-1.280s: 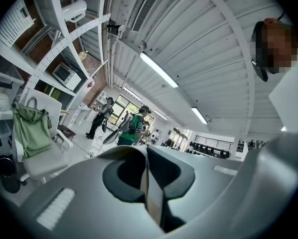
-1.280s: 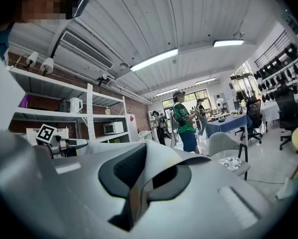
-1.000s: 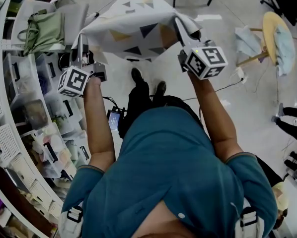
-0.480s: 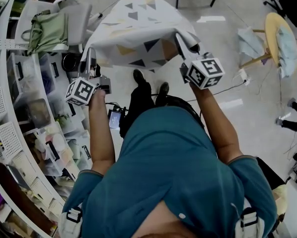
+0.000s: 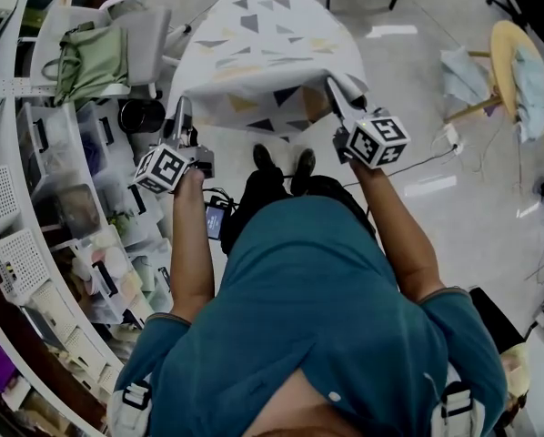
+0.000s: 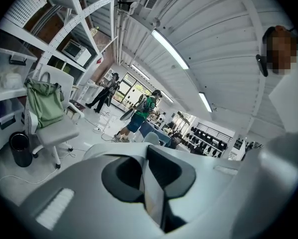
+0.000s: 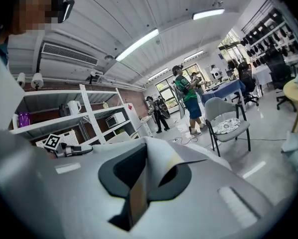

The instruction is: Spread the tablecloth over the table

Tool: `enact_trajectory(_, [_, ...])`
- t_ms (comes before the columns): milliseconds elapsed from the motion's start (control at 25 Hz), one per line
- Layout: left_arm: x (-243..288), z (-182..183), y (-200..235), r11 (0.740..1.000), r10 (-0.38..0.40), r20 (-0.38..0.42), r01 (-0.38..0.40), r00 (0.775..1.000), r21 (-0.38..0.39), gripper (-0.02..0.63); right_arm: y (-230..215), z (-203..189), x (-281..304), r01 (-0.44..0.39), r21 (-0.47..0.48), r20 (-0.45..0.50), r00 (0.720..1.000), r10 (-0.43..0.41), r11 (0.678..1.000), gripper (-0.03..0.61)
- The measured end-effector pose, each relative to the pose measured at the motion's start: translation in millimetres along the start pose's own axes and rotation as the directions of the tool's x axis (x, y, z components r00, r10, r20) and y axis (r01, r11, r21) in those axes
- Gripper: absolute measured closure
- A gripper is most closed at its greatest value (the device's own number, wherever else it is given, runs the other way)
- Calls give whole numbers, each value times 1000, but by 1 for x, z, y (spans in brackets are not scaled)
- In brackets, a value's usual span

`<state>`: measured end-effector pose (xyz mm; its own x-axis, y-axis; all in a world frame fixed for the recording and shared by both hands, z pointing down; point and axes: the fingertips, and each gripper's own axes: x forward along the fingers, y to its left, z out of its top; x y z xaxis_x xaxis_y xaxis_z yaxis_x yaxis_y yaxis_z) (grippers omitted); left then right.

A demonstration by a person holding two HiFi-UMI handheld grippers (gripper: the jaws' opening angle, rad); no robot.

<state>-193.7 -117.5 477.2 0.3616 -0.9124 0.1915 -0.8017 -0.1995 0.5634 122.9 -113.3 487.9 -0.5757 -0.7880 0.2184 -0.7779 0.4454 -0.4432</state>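
Note:
A white tablecloth (image 5: 267,57) printed with coloured triangles drapes over a table that it hides. I hold its near edge at two corners. The left gripper (image 5: 179,118) is shut on the left corner, and in the left gripper view a thin fold of tablecloth (image 6: 153,195) stands pinched between the jaws of that gripper (image 6: 150,183). At the right corner the right gripper (image 5: 336,96) is shut on the cloth. The right gripper view shows the tablecloth (image 7: 159,158) curling up out of that gripper (image 7: 138,185). Both marker cubes sit just in front of my feet.
A white chair bearing a green bag (image 5: 90,57) and a black bin (image 5: 143,115) stand left of the table. Shelves with boxes (image 5: 35,208) curve along the left. A round yellow stool (image 5: 508,62) is at the right, a grey chair (image 7: 228,123) beyond. Cables lie on the floor.
Both grippers have come down and nearer to me with the cloth. The tablecloth has sunk and now lies flatter and wider over the table.

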Motion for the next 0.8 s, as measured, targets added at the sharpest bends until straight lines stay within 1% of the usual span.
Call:
enact_trajectory(160, [3, -5, 5, 1000, -8, -21, 8, 1000, 2, 592, -4, -14, 0, 8, 23, -10, 1000, -8, 1000, 557])
enact_trajectory(360, [1, -21, 16, 1000, -3, -53, 4, 999, 9, 588, -9, -35, 0, 21, 71, -37, 999, -18, 997, 557])
enact_trajectory(440, [1, -27, 18, 1000, 3, -63, -2, 998, 23, 584, -12, -42, -1, 28, 94, -51, 998, -23, 995, 557])
enact_trajectory(640, [-4, -39, 18, 996, 33, -67, -28, 997, 85, 575, -20, -57, -5, 53, 135, -78, 996, -43, 989, 557])
enact_trajectory(720, [-8, -47, 19, 995, 44, -67, -38, 997, 90, 574, -24, -65, -6, 62, 151, -94, 994, -48, 987, 557])
enact_trajectory(800, [-11, -56, 22, 996, 53, -72, -48, 996, 79, 572, -27, -74, -7, 70, 171, -116, 992, -51, 983, 557])
